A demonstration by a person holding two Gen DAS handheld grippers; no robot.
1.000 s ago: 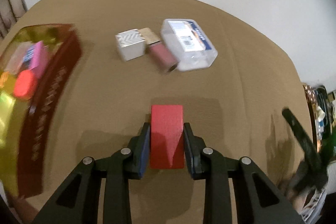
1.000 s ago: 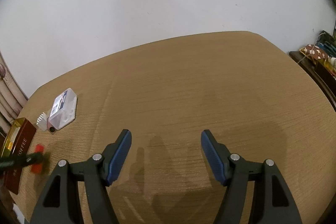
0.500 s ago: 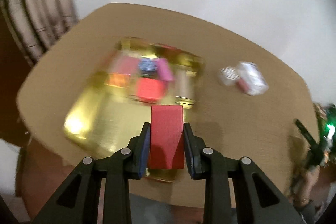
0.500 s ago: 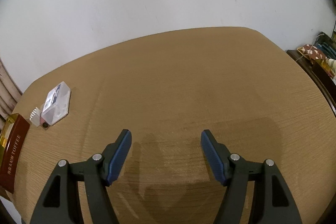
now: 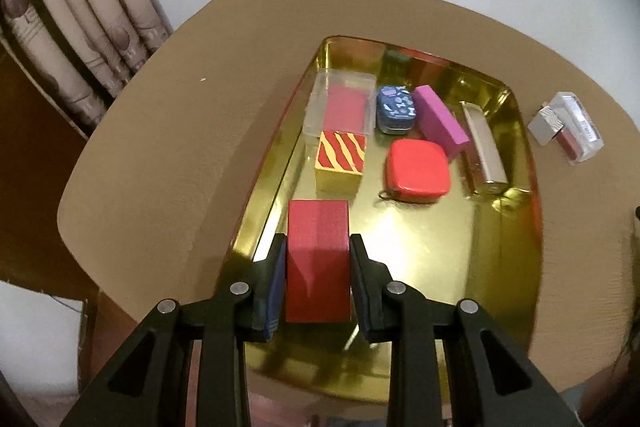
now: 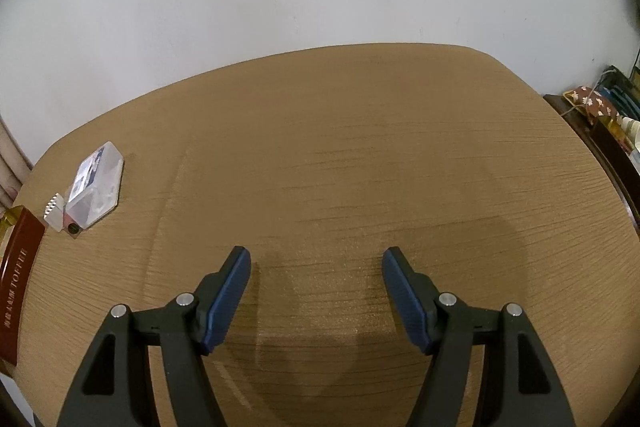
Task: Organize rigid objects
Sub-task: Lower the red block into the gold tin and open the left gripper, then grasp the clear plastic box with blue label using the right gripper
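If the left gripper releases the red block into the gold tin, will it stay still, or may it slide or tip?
The red block, clamped in the left gripper, looks rigid with flat faces, so it probably will not roll. The gold tin has a shiny, smooth floor, so the block might slide a little. It is held above the floor, so a drop might make it bounce or tip.

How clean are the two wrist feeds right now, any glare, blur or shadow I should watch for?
Left wrist view: sharp at centre; bright glare on the gold metal tin floor beside the red wooden block held in the left gripper; fisheye bends the brown table edge. Right wrist view: evenly lit, soft shadows under the open right gripper.
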